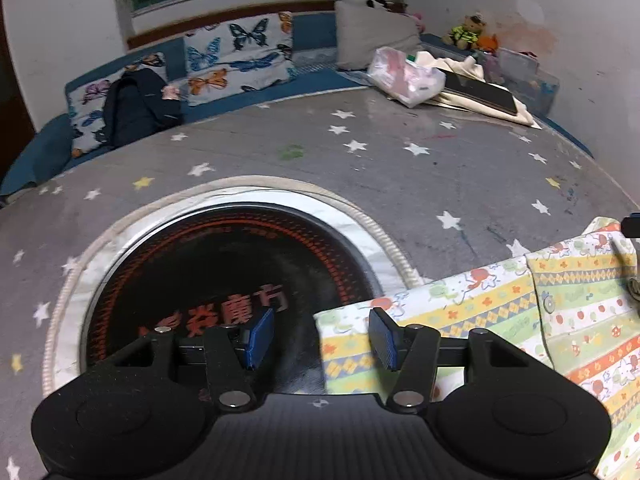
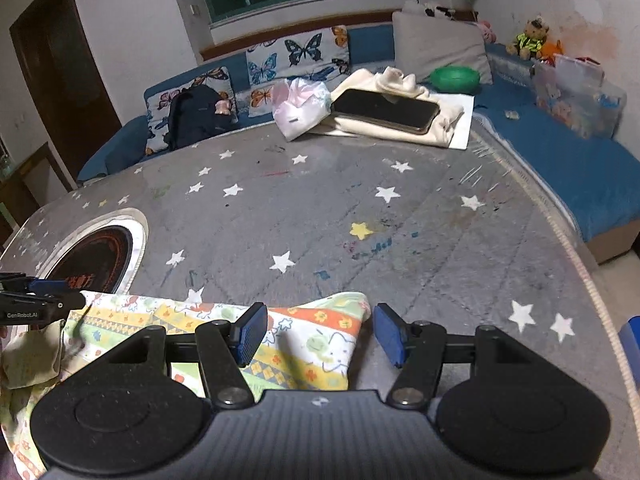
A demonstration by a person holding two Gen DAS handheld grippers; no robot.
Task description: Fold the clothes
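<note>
two tools spread, pinching nothing: left tool (image 1: pixel 322 338), right tool (image 2: pixel 320 334). thin, soft, floppy patterned garment (image 2: pixel 312 340) on bench (image 2: pixel 360 208); best pinched at lower-frame corners.

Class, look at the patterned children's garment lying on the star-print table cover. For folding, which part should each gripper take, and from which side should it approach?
Take the patterned garment at its two outer far corners. They probably lift easily, since they lie flat with free edges on the table cover. The right gripper comes from the near side over the pointed right corner; the left gripper over the left edge beside the dark round inset. Both are open.
</note>
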